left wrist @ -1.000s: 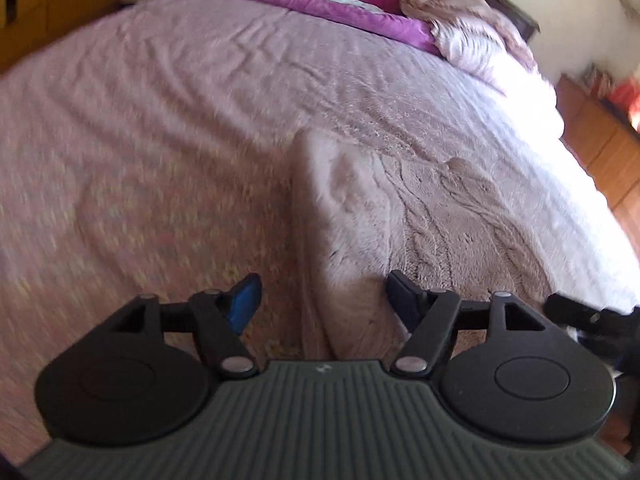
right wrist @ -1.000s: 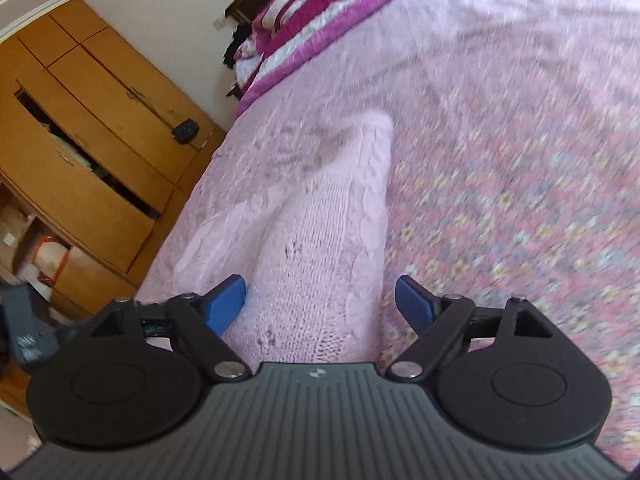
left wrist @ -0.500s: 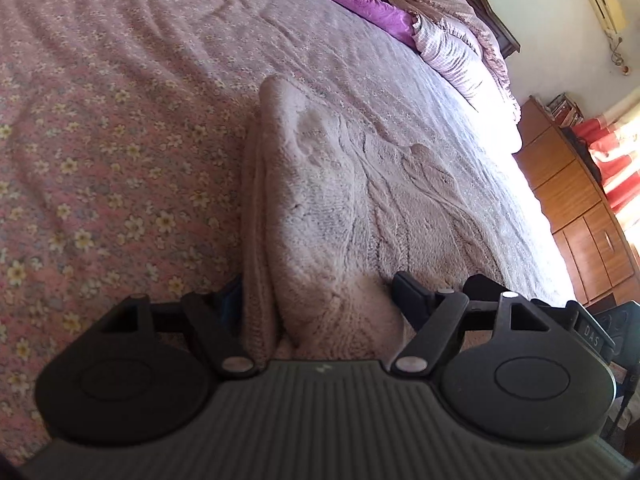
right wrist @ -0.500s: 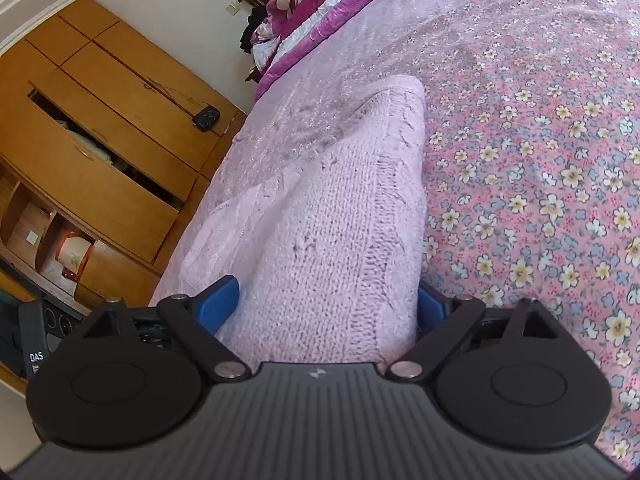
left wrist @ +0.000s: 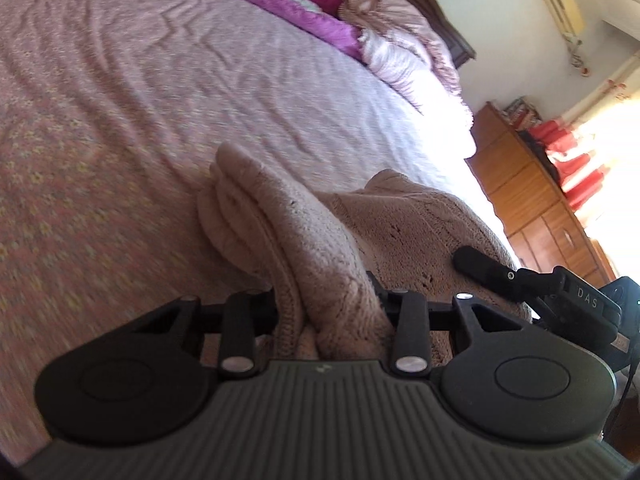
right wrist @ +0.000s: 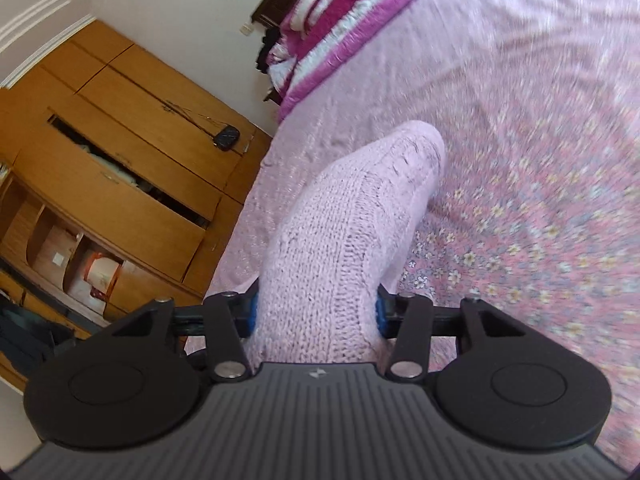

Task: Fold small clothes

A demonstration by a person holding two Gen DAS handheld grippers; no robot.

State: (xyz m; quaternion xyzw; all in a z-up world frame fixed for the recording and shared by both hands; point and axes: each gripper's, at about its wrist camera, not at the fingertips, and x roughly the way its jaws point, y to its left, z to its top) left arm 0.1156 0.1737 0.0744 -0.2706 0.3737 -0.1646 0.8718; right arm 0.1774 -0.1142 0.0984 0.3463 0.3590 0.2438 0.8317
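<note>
A pale pink cable-knit sweater (left wrist: pixel 320 232) lies bunched on the floral bedspread (left wrist: pixel 100 140). My left gripper (left wrist: pixel 326 300) is shut on a thick fold of its near edge and lifts it. My right gripper (right wrist: pixel 316 308) is shut on another part of the same sweater (right wrist: pixel 348 220), which rises in a raised ridge ahead of it. The right gripper's black finger (left wrist: pixel 480 266) shows at the right of the left wrist view, against the knit.
Striped magenta pillows (left wrist: pixel 304 4) lie at the head of the bed. A wooden wardrobe with an open drawer (right wrist: pixel 120 184) stands to the left of the bed, a wooden dresser (left wrist: pixel 540 204) to its right. The bedspread (right wrist: pixel 540 160) stretches ahead.
Both grippers have closed on the sweater's near edge, having been open on either side of it. The gripped folds have lifted off the bed, bunching the sweater.
</note>
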